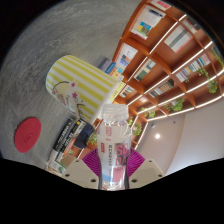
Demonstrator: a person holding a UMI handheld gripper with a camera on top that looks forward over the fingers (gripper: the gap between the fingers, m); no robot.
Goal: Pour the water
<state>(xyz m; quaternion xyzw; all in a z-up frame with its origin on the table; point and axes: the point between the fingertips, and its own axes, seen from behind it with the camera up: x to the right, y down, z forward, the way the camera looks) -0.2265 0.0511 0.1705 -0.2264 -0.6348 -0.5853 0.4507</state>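
We see the gripper [113,160] with its two fingers closed in on a clear plastic bottle [112,140] — both magenta pads [135,159] press against its sides, so the bottle is clamped between them. The bottle stands up out of the fingers and carries a label with small print we cannot read. Just beyond its top, and a little to the left, sits a cup [82,90] with yellow and white stripes, tilted in the view, its open mouth turned towards the bottle's upper end. We cannot tell whether any water is running.

Farther left a red round thing [27,133] lies on the grey surface [45,45]. Near the left finger — below the cup — there is a row of books [70,135]. To the right, lit wooden shelves [165,60] with plants fill the far side.
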